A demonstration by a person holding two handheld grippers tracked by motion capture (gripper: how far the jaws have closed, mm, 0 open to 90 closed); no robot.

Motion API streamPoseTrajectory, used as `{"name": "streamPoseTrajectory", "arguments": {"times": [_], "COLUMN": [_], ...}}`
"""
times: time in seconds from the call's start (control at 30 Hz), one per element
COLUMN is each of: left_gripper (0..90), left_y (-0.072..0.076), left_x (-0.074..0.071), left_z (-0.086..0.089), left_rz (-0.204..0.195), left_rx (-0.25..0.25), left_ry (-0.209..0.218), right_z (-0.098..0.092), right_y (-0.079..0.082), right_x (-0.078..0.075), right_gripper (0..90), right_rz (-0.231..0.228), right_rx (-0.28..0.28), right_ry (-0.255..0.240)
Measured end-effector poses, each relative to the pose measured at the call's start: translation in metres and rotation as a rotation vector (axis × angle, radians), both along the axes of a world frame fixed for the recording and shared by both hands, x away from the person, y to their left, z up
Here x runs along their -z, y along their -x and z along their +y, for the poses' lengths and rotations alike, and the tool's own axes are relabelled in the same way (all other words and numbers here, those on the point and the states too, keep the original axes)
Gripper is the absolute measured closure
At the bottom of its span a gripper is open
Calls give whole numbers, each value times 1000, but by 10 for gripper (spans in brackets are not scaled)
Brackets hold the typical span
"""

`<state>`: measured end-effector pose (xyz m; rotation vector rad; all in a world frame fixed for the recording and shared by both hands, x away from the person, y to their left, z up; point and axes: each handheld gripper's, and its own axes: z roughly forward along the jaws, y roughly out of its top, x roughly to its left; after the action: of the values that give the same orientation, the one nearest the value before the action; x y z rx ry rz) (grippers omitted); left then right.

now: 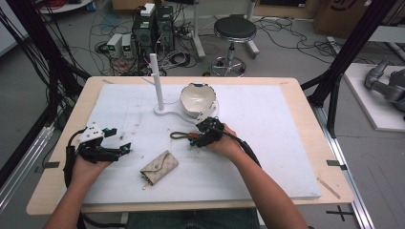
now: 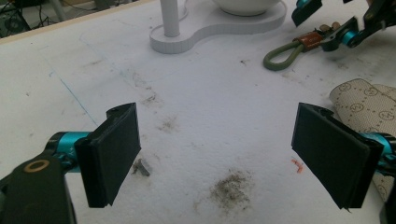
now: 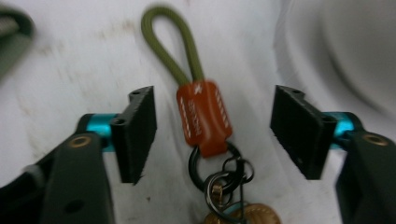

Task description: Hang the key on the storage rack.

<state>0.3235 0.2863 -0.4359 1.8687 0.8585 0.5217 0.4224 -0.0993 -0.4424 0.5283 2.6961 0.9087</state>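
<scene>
On the white mat (image 1: 267, 143) covering the worktop, the left gripper (image 1: 107, 148) rests left of the patterned key pouch (image 1: 159, 167), its fingers (image 2: 114, 149) spread wide with only bare, smudged mat between them. The pouch lies near the mat's front edge. Up and right of the pouch lies the keychain (image 1: 184, 135), its olive cord loop (image 3: 170, 44) joined to an orange leather tab (image 3: 203, 116). The right gripper (image 1: 206, 132) straddles that tab, fingers (image 3: 137, 133) released on either side, not touching it. Behind the keychain a white bowl (image 1: 197, 98) sits on a white stand (image 1: 165, 110) with an upright post (image 1: 156, 78).
</scene>
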Motion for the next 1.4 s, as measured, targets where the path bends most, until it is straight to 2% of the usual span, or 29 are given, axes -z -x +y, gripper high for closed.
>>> {"name": "streamPoseTrajectory", "arguments": {"times": [0.07,0.1,0.13,0.33,0.37,0.4,0.43,0.5,0.67,0.77,0.93,1.0,1.07,1.1,1.13,1.2,1.23,1.4], "left_gripper": [154,154,154,154,154,154,154,154,154,154,154,154,154,154,154,154,154,154], "left_y": [0,-1,-1,1,1,1,1,2,1,2,2,2,1,2,2,2,2,3], "left_x": [1,1,2,0,0,0,0,0,0,0,0,1,1,1,1,0,0,1], "left_z": [0,0,0,-1,-1,-1,-2,-3,-3,-3,-2,-3,-3,-3,-4,-4,-4,-5], "left_rz": [7,9,10,1,0,0,0,1,-1,-4,0,3,7,10,8,6,5,7], "left_rx": [3,3,4,8,8,8,9,13,20,15,12,11,20,24,25,30,30,33], "left_ry": [-2,-3,-4,-16,-15,-14,-18,-17,-32,-30,-30,-28,-29,-31,-33,-38,-36,-35], "right_z": [-2,-2,-2,-2,-2,-1,-1,1,2,0,-10,-15,-17,-17,-17,-16,-16,-9], "right_y": [-1,-2,-2,-2,-2,-1,-1,2,4,5,8,11,12,13,13,14,14,14], "right_x": [1,1,1,0,0,-1,-1,-2,-5,-7,-26,-39,-44,-53,-53,-67,-67,-90], "right_gripper": [383,425,459,532,554,614,614,687,722,725,726,726,725,724,724,725,725,725], "right_rz": [41,50,52,63,61,60,60,52,35,28,-14,-47,-52,-67,-67,-101,-101,-158], "right_rx": [12,3,-9,-37,-40,-52,-52,-63,-48,-34,-12,0,8,31,31,37,37,35], "right_ry": [-19,-22,-20,-22,-20,-20,-20,-2,20,12,-69,-125,-145,-159,-159,-187,-187,-216]}}
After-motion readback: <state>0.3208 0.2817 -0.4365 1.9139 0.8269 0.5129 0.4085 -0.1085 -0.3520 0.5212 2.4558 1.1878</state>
